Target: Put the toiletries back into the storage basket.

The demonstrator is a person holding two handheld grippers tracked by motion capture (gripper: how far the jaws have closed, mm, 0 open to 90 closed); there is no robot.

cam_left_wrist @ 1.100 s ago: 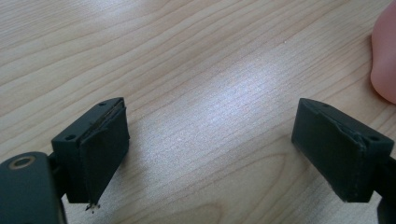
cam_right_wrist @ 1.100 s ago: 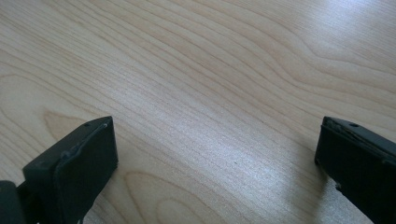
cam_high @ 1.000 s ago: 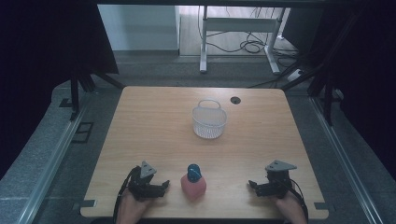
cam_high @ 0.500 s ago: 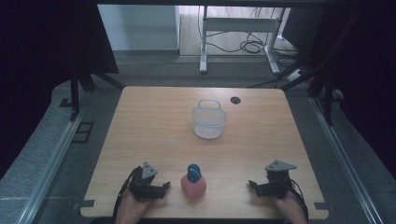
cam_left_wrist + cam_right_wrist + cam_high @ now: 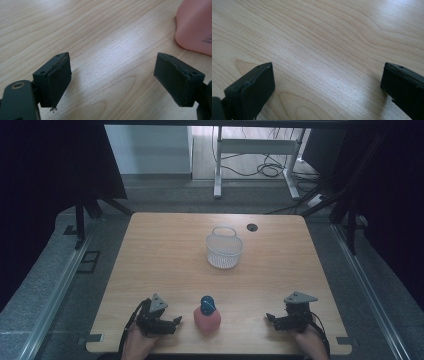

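Pink bottle point(image 5: 207, 321) with blue cap point(image 5: 207, 304), upright at lower centre of the high view, near the counter point(image 5: 165, 255) front edge; its pink side also enters the upper right of the left gripper view point(image 5: 197, 27). Left gripper point(image 5: 172, 322), just left of the bottle, has just been narrowing its released jaws slightly; nothing lies between them. Right gripper point(image 5: 271, 318), well apart at lower right, jaws released and empty. White basket point(image 5: 224, 251), at frame centre, appears empty. Judged stage: start; bottle ungrasped, everything remains.

Wooden table point(image 5: 165, 250) (dark curtains around), grey floor point(image 5: 60, 285)
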